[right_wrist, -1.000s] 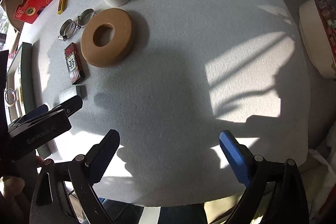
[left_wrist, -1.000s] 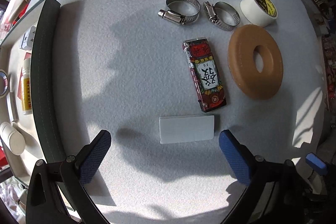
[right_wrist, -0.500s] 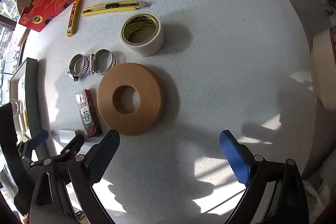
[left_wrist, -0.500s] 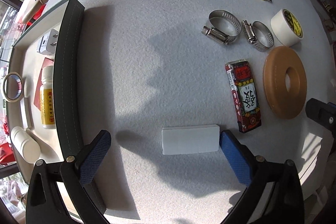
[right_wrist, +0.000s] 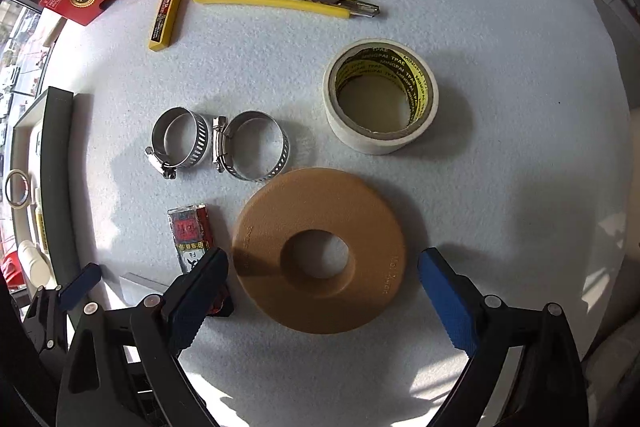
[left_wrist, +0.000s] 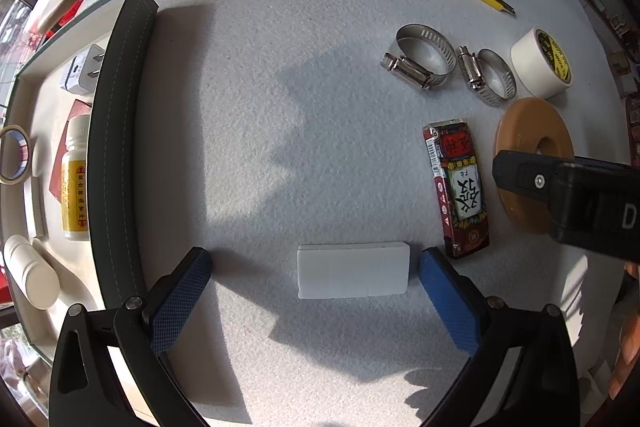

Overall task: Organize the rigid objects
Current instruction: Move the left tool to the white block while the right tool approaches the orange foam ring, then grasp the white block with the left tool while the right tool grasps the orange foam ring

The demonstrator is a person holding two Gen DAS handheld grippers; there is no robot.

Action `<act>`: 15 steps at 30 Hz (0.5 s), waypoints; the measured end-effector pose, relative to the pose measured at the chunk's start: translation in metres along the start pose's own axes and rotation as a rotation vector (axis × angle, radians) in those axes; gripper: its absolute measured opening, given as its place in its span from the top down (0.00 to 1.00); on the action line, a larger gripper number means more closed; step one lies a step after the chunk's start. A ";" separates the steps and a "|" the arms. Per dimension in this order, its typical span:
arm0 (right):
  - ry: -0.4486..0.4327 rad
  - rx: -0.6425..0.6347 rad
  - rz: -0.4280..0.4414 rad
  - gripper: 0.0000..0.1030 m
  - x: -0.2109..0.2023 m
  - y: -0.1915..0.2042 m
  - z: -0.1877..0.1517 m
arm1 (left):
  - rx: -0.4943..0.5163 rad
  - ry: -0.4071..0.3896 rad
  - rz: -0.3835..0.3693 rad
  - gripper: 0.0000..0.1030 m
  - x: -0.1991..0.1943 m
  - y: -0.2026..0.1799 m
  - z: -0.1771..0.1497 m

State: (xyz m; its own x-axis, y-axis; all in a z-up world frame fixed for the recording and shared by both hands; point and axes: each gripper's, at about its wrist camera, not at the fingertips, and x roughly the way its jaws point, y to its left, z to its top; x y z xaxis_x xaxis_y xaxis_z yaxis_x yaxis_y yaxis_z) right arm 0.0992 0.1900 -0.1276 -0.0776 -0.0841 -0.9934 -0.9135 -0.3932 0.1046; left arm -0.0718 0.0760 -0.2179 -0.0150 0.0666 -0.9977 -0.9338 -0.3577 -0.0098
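right hand-held gripper (right_wrist: 322, 291) now over tan ring (right_wrist: 320, 255)

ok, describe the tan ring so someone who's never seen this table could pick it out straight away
Start from the white felt-covered table and find the roll of cream tape with yellow print inside its core. Just below it in the right wrist view lies the tan ring, flat between the open fingers of the right hand-held gripper. Unlike the tape and the two steel hose clamps beside it, it is a thick, solid, matte disc with a small centre hole.
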 end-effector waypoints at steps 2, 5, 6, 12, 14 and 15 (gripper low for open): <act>0.009 -0.017 -0.027 0.06 0.007 0.014 0.005 | -0.001 -0.004 0.001 0.00 -0.002 -0.002 -0.003; 0.020 -0.053 -0.081 0.05 0.013 0.030 0.003 | -0.001 0.001 0.001 0.00 -0.001 -0.002 -0.001; 0.017 -0.063 -0.087 0.05 0.013 0.033 0.004 | 0.000 0.008 0.001 0.00 -0.001 -0.002 0.000; 0.023 -0.081 -0.087 0.08 0.019 0.053 0.011 | 0.023 0.051 0.000 0.01 0.003 -0.006 0.015; 0.017 -0.079 -0.087 0.14 0.015 0.046 0.008 | 0.043 0.058 -0.001 0.03 0.001 -0.008 0.016; 0.022 -0.082 -0.088 0.14 0.013 0.038 0.001 | 0.051 0.057 -0.002 0.05 0.000 -0.009 0.016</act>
State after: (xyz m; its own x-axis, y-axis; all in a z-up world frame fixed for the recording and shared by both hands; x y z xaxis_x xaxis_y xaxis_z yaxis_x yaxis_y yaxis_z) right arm 0.0626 0.1749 -0.1368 0.0115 -0.0658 -0.9978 -0.8807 -0.4732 0.0211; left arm -0.0689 0.0942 -0.2168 0.0062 0.0133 -0.9999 -0.9507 -0.3099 -0.0100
